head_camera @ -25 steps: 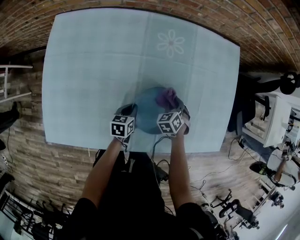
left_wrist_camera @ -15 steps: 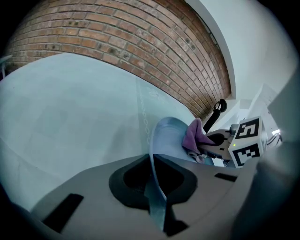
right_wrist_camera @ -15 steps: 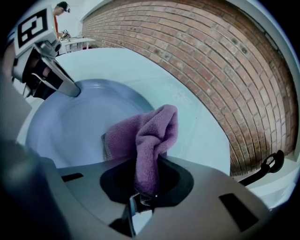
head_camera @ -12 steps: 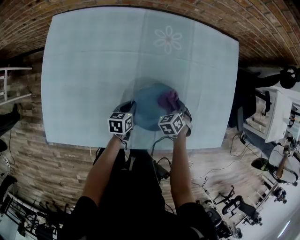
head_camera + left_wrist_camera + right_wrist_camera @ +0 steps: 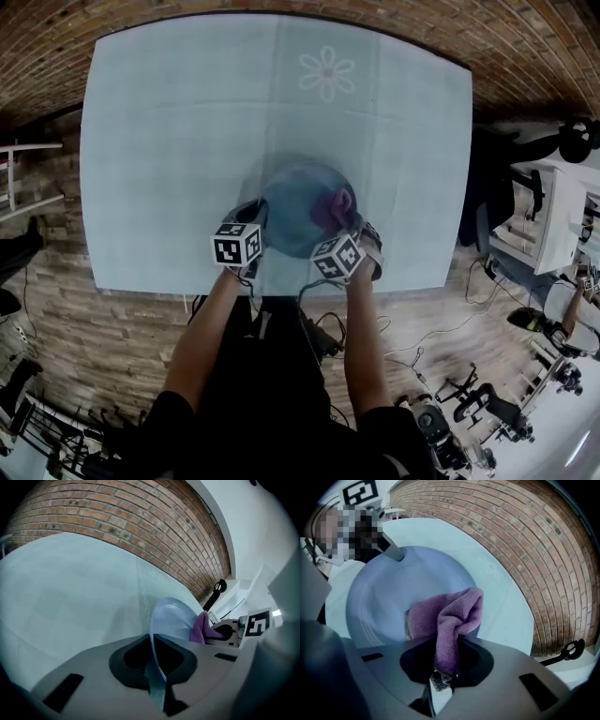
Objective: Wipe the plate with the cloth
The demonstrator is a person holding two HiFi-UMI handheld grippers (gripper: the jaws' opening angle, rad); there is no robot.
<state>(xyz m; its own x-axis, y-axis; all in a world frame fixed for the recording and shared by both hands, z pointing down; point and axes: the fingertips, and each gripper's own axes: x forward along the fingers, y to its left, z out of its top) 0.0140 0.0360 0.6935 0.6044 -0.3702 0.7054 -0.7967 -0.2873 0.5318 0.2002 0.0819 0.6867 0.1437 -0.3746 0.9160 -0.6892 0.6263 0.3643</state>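
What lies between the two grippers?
The blue plate, in the head view: left gripper clamps its rim, right gripper holds the purple cloth on it.

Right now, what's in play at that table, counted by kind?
plate: 1 (blue)
cloth: 1 (purple)
grippers: 2 (left gripper clamped on the plate's rim, right gripper clamped on the cloth)
Total: 4
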